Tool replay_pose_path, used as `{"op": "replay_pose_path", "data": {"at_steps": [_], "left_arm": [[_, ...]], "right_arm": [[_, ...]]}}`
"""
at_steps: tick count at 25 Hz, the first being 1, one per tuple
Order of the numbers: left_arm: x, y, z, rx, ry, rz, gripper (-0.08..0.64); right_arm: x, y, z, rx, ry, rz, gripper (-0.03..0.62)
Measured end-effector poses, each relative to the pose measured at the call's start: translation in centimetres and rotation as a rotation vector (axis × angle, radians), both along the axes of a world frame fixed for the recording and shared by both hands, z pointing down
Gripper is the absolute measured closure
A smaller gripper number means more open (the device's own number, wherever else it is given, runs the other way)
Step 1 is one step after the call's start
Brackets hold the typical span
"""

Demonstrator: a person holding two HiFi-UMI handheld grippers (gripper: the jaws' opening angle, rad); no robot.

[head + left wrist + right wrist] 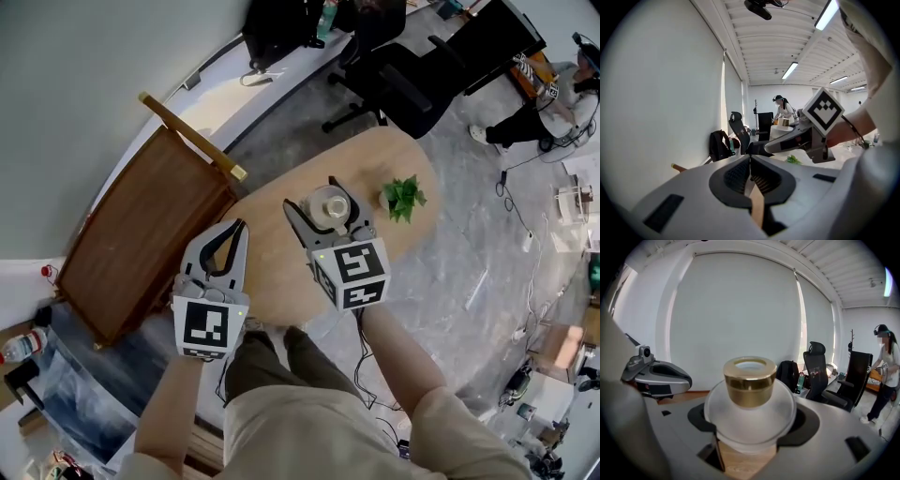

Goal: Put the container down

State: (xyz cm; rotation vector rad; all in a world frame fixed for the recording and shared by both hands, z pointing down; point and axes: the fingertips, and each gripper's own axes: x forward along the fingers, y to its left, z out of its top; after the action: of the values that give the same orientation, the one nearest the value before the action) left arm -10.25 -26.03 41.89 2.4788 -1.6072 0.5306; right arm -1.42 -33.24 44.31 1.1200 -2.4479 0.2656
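Head view first: the right claw (pixel 317 199) sits just above frame centre, clamped on a round frosted-glass container with a gold-coloured neck (pixel 330 204), over the light wooden oval table (pixel 277 281). The left claw (pixel 240 227) is just beside it to the lower left, tips pinched together with nothing in them. A small green plant (pixel 403 197) stands on the table to the right of the container, near it but apart. There's grey floor all round, black office chairs (pixel 403 66) at the top, and a dark brown wooden piece of furniture (pixel 141 234) at the left.

Left gripper view now: its jaws meet at the tips in the lower centre, empty, with a sliver of table wood showing in the gap behind them.

Right gripper view: there it is, dead centre, the container squeezed at its wide belly between the jaws. The gold neck points up, so its long axis stands upright. Table wood shows directly below it, but whether the base touches I can't tell. My read is that the way down is straight below, it's the right hand's job, and the plant is far enough aside. A pale wall fills the background, and a person (pixel 883 376) stands at the right edge.
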Motion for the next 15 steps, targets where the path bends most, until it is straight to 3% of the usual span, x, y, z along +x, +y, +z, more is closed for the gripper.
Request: {"op": "replay_pose_path", "data": {"at_steps": [15], "left_arm": [[-1.6, -4.3, 15.0, -0.065, 0.024, -0.005, 0.552]], "right_arm": [[-4.1, -4.9, 17.5, -0.02, 0.049, -0.046, 0.259]]}}
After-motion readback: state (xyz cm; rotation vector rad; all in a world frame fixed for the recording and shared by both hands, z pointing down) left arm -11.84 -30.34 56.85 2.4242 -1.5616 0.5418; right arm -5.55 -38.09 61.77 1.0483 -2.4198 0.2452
